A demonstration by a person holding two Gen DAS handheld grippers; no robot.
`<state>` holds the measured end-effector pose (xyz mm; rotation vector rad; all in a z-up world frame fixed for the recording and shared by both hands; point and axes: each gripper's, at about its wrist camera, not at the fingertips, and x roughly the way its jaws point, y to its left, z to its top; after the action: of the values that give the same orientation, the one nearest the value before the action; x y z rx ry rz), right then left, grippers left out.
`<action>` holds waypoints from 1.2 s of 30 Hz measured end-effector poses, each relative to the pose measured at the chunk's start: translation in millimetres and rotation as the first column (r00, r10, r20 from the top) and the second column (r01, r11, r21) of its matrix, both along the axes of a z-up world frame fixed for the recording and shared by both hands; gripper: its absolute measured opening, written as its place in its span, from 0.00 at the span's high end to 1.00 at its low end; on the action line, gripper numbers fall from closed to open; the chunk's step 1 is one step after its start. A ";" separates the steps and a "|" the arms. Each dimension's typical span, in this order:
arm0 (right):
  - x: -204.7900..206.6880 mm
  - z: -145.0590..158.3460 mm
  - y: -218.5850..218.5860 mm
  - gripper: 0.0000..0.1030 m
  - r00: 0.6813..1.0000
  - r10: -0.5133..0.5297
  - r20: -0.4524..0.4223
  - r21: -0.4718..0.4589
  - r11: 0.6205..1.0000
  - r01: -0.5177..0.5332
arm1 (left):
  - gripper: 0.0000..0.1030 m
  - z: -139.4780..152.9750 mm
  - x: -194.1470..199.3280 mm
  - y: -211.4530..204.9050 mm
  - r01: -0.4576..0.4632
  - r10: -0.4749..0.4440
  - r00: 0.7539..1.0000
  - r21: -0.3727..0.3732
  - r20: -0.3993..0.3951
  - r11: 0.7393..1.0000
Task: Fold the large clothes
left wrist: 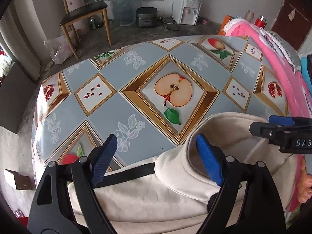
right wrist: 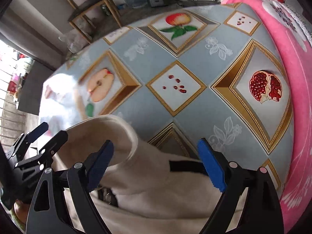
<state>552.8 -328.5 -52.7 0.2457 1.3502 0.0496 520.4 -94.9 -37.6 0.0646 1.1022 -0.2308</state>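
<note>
A cream hooded garment (left wrist: 148, 200) with a black band lies at the near edge of the table; its hood (left wrist: 224, 136) opens upward. My left gripper (left wrist: 158, 156) is open above the garment, its right finger at the hood's rim. My right gripper (right wrist: 156, 163) is open over the same garment (right wrist: 156, 195), with the hood (right wrist: 109, 132) to its left. Each gripper shows in the other's view: the right one (left wrist: 280, 130) at the far right, the left one (right wrist: 39, 136) at the far left.
The table wears a grey-blue cloth (left wrist: 136, 105) with fruit pictures. A pink blanket (left wrist: 276, 62) lies along its right side, seen also in the right wrist view (right wrist: 292, 58). Beyond the far edge stand a wooden chair (left wrist: 83, 17), a water dispenser (left wrist: 187, 11) and a rice cooker (left wrist: 146, 16).
</note>
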 end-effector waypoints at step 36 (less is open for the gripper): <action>-148.4 86.5 22.2 0.50 0.877 0.283 0.389 0.088 0.936 -0.341 | 0.92 -2.6 -166.5 -20.1 0.488 -0.508 0.847 0.148 0.157 0.860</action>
<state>404.4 -306.2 33.8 0.1352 0.9949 0.4558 353.9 -115.0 -40.2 0.4631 0.8863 -0.6248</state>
